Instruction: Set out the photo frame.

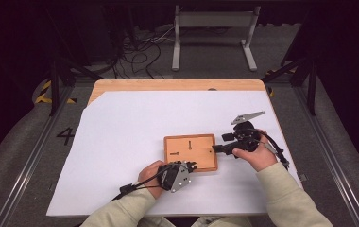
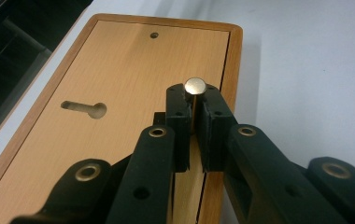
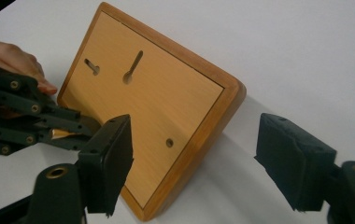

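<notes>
A wooden board (image 1: 190,152) with two keyhole slots lies flat on the white table cover. My left gripper (image 1: 192,166) is at the board's near edge, shut on a small brass pin (image 2: 195,86) that stands upright between its pads over the board (image 2: 119,79). A keyhole slot (image 2: 85,108) and a small round hole (image 2: 154,35) lie beyond it. My right gripper (image 1: 216,149) is at the board's right edge, jaws open. In the right gripper view the pads (image 3: 114,161) stand wide apart, with a corner of the board (image 3: 157,107) between them, untouched. The left gripper (image 3: 31,116) with the pin (image 3: 62,134) appears at the left there.
White sheet (image 1: 135,123) covers most of the wooden table (image 1: 168,85). A grey metal stand (image 1: 213,28) and cables (image 1: 140,52) sit on the floor beyond the far edge. Both sleeved forearms enter from the bottom.
</notes>
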